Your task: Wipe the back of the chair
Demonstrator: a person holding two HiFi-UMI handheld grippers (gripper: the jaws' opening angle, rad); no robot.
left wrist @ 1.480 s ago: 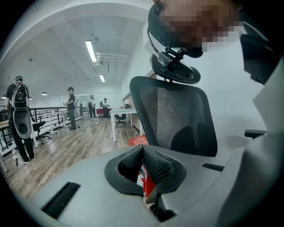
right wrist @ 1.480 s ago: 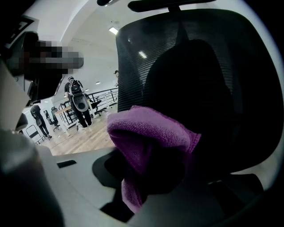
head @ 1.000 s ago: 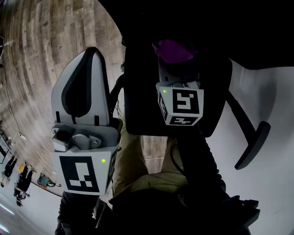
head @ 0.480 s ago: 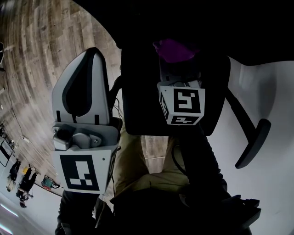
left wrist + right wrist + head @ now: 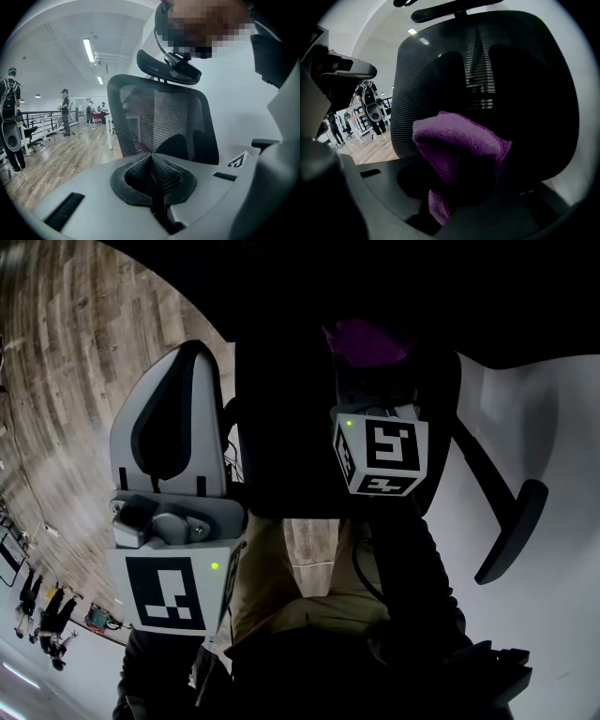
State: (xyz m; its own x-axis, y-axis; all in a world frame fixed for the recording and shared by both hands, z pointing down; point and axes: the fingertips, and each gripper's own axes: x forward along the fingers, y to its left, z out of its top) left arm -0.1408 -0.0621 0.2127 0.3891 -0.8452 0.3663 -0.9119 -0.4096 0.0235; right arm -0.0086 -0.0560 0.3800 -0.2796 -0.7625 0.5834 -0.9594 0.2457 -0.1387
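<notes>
head view: left gripper (image 5: 192, 357) is held just beside the black mesh chair back (image 5: 281, 437); right gripper (image 5: 367, 367) is seen over it, tipped with a purple cloth (image 5: 364, 341).
left gripper view: jaws are pressed together, nothing between; the back stands upright ahead.
right gripper view: jaws are clamped on the bunched cloth, close before the mesh.

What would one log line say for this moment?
left tool: shut, empty | right tool: shut on purple cloth | mesh chair back: cloth close, contact unclear

Grey left hand-held gripper (image 5: 194, 351) bears a marker cube (image 5: 169, 592); trousers (image 5: 281, 589) seemingly khaki.
</notes>
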